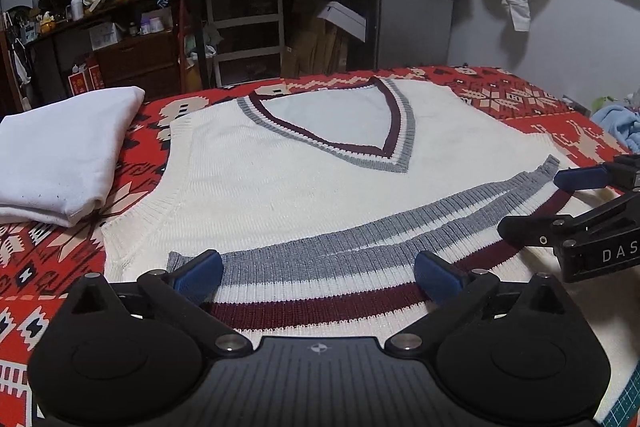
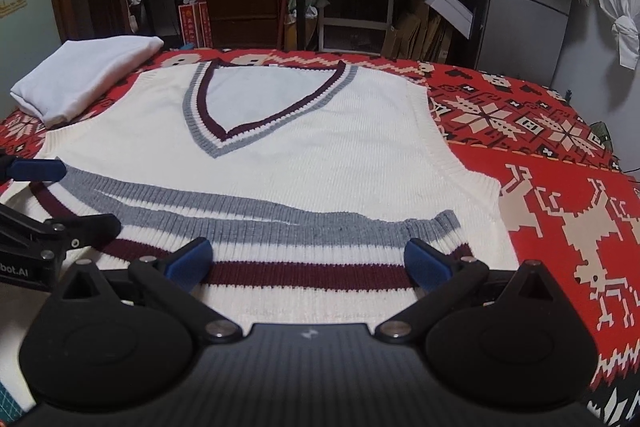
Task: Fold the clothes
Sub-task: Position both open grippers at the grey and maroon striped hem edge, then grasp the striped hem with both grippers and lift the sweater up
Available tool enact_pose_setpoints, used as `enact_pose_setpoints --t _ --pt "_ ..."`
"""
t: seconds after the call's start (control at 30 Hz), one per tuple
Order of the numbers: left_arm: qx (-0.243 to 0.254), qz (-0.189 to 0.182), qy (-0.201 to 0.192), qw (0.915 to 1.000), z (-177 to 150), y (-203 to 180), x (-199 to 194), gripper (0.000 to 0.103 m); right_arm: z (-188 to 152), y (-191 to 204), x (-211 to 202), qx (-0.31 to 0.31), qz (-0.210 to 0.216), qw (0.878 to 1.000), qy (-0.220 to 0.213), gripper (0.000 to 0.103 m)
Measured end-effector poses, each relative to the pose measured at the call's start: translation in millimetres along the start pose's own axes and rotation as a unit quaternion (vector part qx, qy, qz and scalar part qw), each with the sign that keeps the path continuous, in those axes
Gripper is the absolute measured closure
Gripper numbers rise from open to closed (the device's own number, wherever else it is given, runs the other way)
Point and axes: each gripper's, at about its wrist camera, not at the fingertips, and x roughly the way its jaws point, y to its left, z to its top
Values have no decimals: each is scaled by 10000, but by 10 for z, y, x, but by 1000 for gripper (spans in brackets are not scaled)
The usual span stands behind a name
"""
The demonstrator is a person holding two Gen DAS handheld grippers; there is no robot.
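Fingers of both the left gripper [image 1: 319,275] and the right gripper [image 2: 308,263] spread wide, empty, poised over the near striped hem [image 1: 320,267] of the vest [image 1: 280,179] lying flat on the blanket [image 1: 520,95], likely to grab both hem corners together.

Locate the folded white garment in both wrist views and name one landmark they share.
Left wrist: folded white garment at the left edge, beside the vest's shoulder.
Right wrist: folded white garment upper left, beyond the vest's far-left corner.
Shared landmark: the vest's V-neck trim.
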Motion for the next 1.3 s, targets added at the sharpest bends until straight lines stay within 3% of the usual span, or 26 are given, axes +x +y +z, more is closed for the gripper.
enact_pose_setpoints --t 0.23,0.57,0.73,0.8,0.9,1.07,1.27,1.3 --pt "12 49 78 10000 4 -28 -14 0 -86 7 -31 41 -34 9996 -281 0" --pt "558 -334 435 9969 127 14 37 0 56 10 8 31 -31 9996 280 0" --pt "1107 -525 1001 9874 383 28 98 3 289 -63 115 -110 252 9942 1036 0" --pt "1482 -579 935 9828 473 55 14 5 390 -121 134 -156 463 9898 1340 1" --pt "1812 -926 891 9750 640 205 -105 5 562 -278 -30 -195 706 9905 1166 1" --pt "1753 -1190 986 9723 923 573 -104 25 794 -659 -268 -294 911 9912 918 4" --pt "1712 -1361 1061 9700 1245 936 260 63 1117 -1191 -224 -424 939 9925 653 36" --pt "1698 -1347 1061 9704 1306 979 353 65 1181 -1230 -162 -509 924 9925 616 44"
